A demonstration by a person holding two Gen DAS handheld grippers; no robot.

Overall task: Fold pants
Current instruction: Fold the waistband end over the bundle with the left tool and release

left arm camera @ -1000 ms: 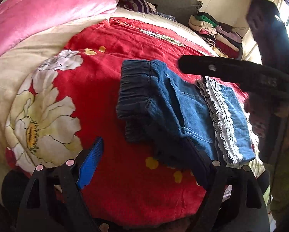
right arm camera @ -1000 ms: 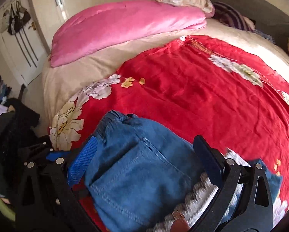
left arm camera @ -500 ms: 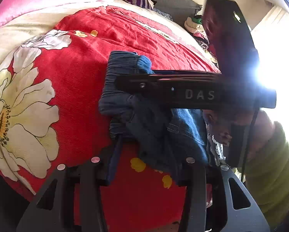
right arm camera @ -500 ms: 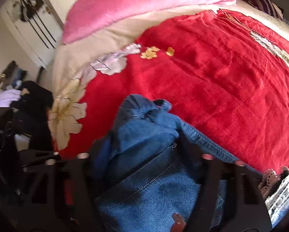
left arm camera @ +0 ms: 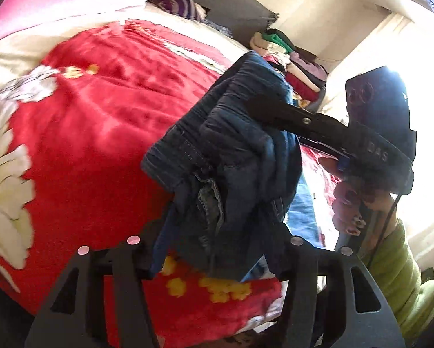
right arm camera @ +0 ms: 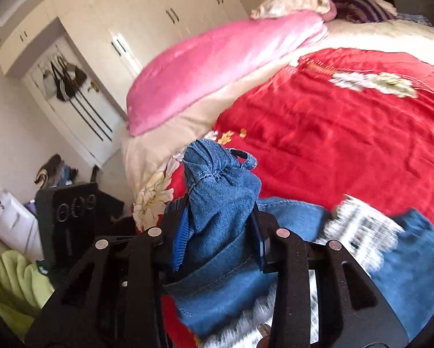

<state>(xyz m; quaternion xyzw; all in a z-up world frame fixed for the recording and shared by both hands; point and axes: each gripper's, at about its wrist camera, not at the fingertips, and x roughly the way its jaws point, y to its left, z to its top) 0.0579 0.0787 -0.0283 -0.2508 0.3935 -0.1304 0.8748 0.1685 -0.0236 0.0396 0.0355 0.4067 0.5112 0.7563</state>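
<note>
Right gripper (right arm camera: pixel 219 232): its 2 black fingers have just been closing and now pinch a bunched ridge of the blue denim pants with white lace trim (right arm camera: pixel 222 203), at the gathered waistband. Cloth fills the gap between the blue pads; the grip looks firm but takes a thick wad.

Left gripper (left arm camera: pixel 217 237): its jaws have just reopened a little, yet the left-wrist view shows dark denim packed between both fingers, so it holds a second bunch of the same garment. The right gripper's long black finger crosses the upper fold in this view.

Location of the garment: the waist end is lifted clear of the red floral blanket (left arm camera: pixel 95 121) on the bed; the lace-trimmed leg ends trail low towards the blanket in the right-wrist view, blurred.

Risks, as judged:
1. Both grips are on wads, not flat edges. A pull apart is likely to drag out uneven layers and spoil the existing fold.
2. The left hold is the slacker of the 2; the weight of denim may slip it free.
3. The trailing lace may snag or drag on the plush blanket.
4. The 2 tools are close together and could clash.
</note>
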